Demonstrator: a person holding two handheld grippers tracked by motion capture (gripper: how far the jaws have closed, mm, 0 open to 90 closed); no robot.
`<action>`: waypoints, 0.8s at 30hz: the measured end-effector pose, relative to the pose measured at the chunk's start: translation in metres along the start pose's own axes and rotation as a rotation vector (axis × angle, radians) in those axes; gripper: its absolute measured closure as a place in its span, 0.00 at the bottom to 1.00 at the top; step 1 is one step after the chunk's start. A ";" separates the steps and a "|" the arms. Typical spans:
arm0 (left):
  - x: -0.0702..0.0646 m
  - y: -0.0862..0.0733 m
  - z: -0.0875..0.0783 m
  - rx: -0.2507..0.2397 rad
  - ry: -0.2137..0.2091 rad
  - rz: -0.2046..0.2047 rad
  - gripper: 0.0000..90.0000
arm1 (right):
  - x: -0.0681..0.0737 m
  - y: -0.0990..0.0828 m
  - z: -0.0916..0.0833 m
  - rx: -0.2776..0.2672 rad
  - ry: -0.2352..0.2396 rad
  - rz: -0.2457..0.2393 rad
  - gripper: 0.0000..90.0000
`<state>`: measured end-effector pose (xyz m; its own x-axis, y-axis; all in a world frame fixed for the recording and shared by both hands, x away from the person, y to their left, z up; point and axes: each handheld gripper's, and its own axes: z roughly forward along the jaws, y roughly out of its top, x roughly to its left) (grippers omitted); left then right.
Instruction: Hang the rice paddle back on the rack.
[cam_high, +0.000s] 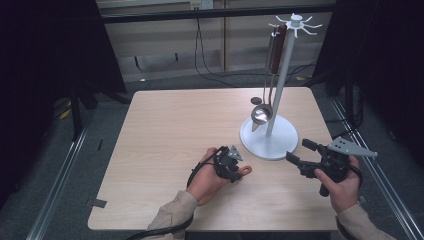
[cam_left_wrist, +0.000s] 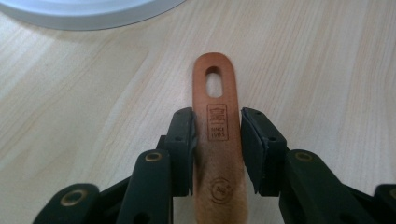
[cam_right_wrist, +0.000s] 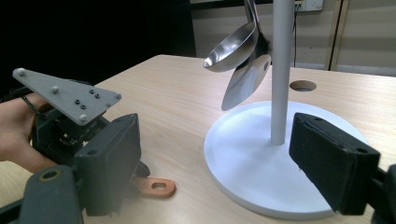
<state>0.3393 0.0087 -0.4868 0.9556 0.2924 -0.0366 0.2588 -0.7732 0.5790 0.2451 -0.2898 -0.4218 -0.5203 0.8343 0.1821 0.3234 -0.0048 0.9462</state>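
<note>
- Wooden handle (cam_left_wrist: 217, 135) lies flat on the bench (cam_high: 170, 130) beside the white rack base (cam_high: 270, 142), between the left gripper (cam_left_wrist: 217, 144) jaws, which flank it, seemingly unclamped.
- Right gripper (cam_high: 300, 150) waits nearby, jaws apart and empty.

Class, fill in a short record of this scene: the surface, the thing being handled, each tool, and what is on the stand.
surface: wooden table
handled thing: wooden handle flat on the table, hanging hole at its end
left tool: jaws either side of the handle
right tool: open, holding nothing, beside the stand's base
stand: white, ladle hanging from it
</note>
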 end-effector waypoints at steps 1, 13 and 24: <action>-0.001 0.001 0.001 -0.012 0.010 -0.006 0.72 | 0.000 0.000 0.001 0.001 0.002 0.000 0.19; 0.002 0.017 0.015 -0.027 -0.003 -0.009 0.72 | 0.001 -0.003 0.003 0.013 0.006 0.004 0.19; 0.005 0.024 -0.016 -0.176 0.058 -0.137 0.73 | 0.008 -0.007 0.014 0.040 0.034 0.019 0.21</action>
<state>0.3478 0.0006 -0.4603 0.9021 0.4239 -0.0806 0.3522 -0.6156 0.7050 0.2496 -0.2757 -0.4305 -0.5397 0.8153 0.2099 0.3648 0.0018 0.9311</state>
